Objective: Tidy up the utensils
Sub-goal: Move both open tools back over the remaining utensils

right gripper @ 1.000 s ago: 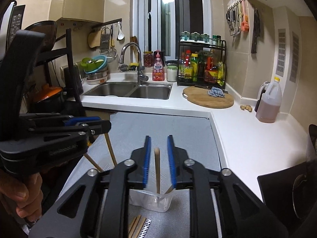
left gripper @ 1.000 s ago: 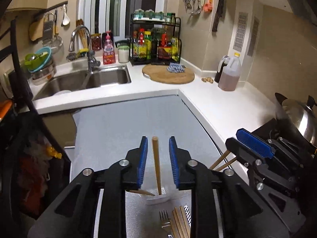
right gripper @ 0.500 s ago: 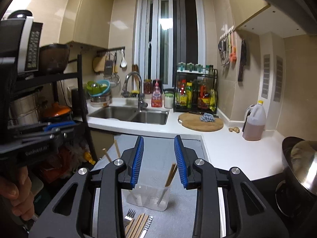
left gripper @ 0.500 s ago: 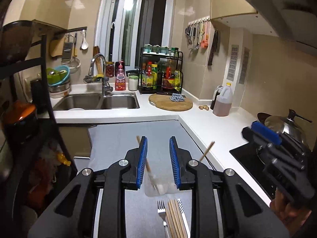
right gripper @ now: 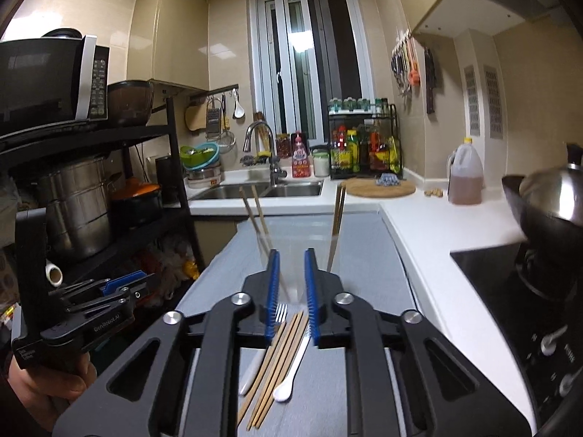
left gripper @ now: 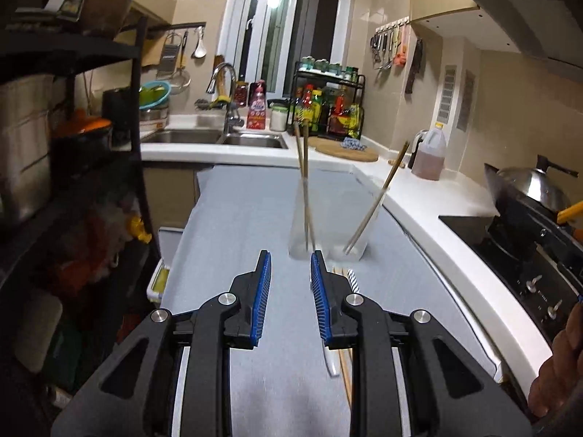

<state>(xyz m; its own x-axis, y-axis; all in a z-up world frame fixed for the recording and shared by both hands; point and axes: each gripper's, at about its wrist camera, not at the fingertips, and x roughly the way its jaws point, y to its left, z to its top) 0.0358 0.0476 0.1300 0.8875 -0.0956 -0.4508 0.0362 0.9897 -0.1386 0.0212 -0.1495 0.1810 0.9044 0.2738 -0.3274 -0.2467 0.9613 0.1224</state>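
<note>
Blue-padded right gripper (right gripper: 292, 284) nearest, jaws pressed nearly together, empty. Left gripper (left gripper: 290, 284) narrowly parted, nothing pinched. Just beyond on grey mat (right gripper: 368, 273): loose chopsticks (right gripper: 280, 357), fork (right gripper: 280, 312), white spoon (right gripper: 291, 375). Farther: clear container (left gripper: 328, 218), chopsticks upright inside.

Ahead of the gripper, a tall window (right gripper: 309, 62) with white frames is dark but for one bright glare, and beige tiled walls (right gripper: 171, 29) shine around it. Left stands a black rack (right gripper: 120, 138) bearing a microwave (right gripper: 47, 80). A white counter (right gripper: 433, 225) runs ahead past the sink (right gripper: 255, 191) and down the right.
</note>
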